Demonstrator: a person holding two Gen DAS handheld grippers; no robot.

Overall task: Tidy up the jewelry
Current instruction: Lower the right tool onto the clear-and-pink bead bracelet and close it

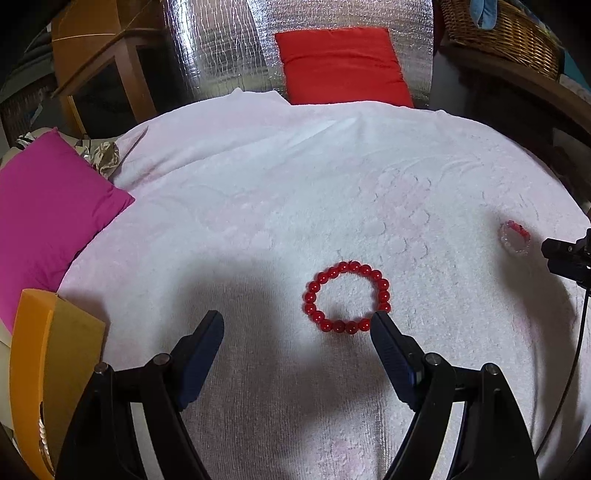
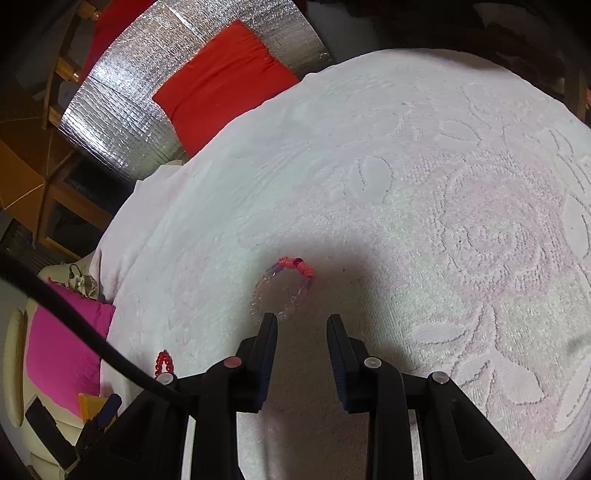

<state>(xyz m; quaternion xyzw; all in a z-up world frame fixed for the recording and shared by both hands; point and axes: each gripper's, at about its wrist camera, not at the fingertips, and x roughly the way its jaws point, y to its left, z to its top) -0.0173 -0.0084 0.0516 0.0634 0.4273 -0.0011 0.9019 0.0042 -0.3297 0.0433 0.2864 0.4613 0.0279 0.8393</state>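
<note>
I have both grippers over a white towel (image 1: 258, 192) with an embossed floral pattern. My left gripper (image 1: 297, 325) has its jaws spread wide, nothing between them. The red bead bracelet (image 1: 347, 297) lies flat on the towel just ahead of the fingers, toward the near edge; the right fingertip (image 1: 382, 325) overlaps the bracelet's near-right beads, and I can't tell if it touches them.

My right gripper (image 2: 302, 326) has its jaws apart with a narrower gap, holding nothing. The clear bead bracelet (image 2: 282, 288), with a pink-orange section on its far side, lies flat on the towel just ahead of the left fingertip (image 2: 269, 325), slightly left of the gap. In the left wrist view that same bracelet sits near the towel's right edge, well apart from the red one, with part of the right gripper just beside it.

Off the towel: a magenta cushion (image 1: 48, 218) at the left edge, a red cushion (image 1: 343, 64) beyond the far edge on a silver foil mat (image 1: 218, 48), and an orange box (image 1: 48, 369) at the near-left corner with a strand of white beads (image 1: 42, 432) showing at its lower edge. A wicker basket (image 1: 506, 29) sits far right, and a wooden frame (image 1: 107, 55) far left.
</note>
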